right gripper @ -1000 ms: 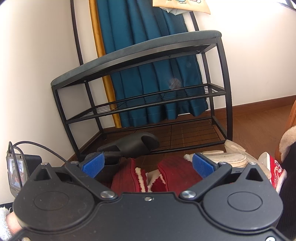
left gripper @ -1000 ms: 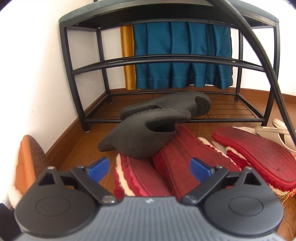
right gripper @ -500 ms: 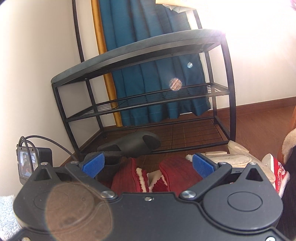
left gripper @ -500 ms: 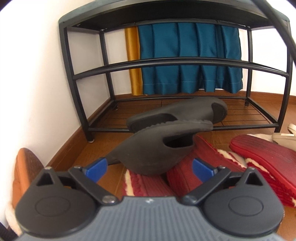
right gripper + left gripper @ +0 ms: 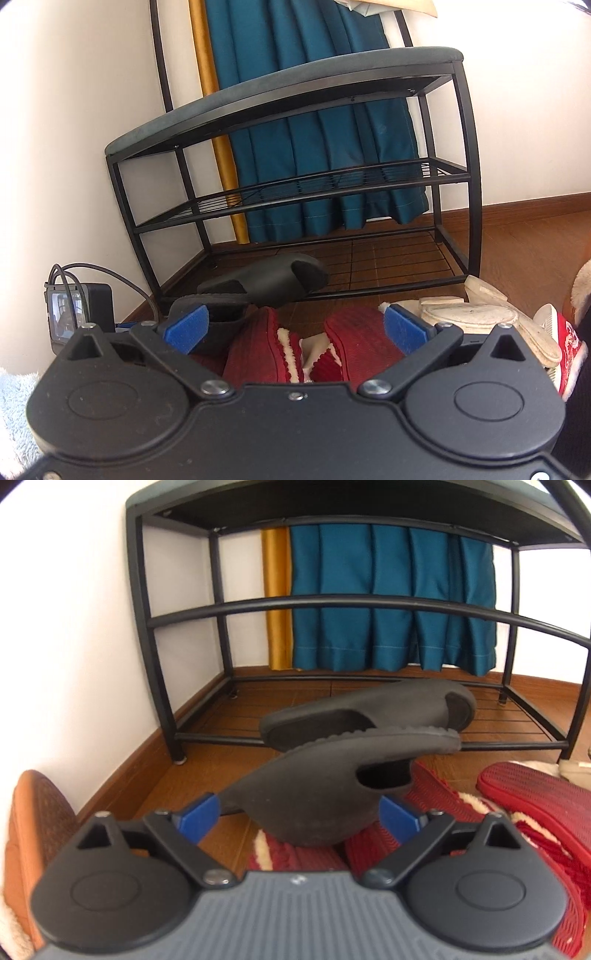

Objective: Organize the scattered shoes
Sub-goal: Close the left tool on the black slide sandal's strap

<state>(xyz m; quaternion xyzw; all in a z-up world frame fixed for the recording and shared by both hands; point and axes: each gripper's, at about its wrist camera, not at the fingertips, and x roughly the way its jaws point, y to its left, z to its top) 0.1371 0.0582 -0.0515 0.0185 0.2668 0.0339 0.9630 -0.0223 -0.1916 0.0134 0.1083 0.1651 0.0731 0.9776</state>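
Two black slide slippers lie piled at the foot of the black shoe rack (image 5: 332, 607). The nearer black slipper (image 5: 325, 794) rests on its side on top of red fleece slippers (image 5: 436, 805). My left gripper (image 5: 299, 814) is open, its blue pads on either side of that slipper's toe end. The farther black slipper (image 5: 369, 712) leans on the rack's bottom shelf. My right gripper (image 5: 295, 329) is open above a pair of red slippers (image 5: 255, 347), holding nothing. The rack (image 5: 295, 192) stands behind with bare shelves.
A brown slipper (image 5: 33, 830) stands against the left wall. An upturned red slipper sole (image 5: 535, 797) lies to the right. Beige sandals (image 5: 469, 314) and a red-and-white shoe (image 5: 565, 343) lie at the right. Teal curtain (image 5: 325, 147) hangs behind the rack.
My left gripper has moved forward and lower, so the nearer black slipper now sits between its open fingers. The right gripper has barely shifted and stays open.
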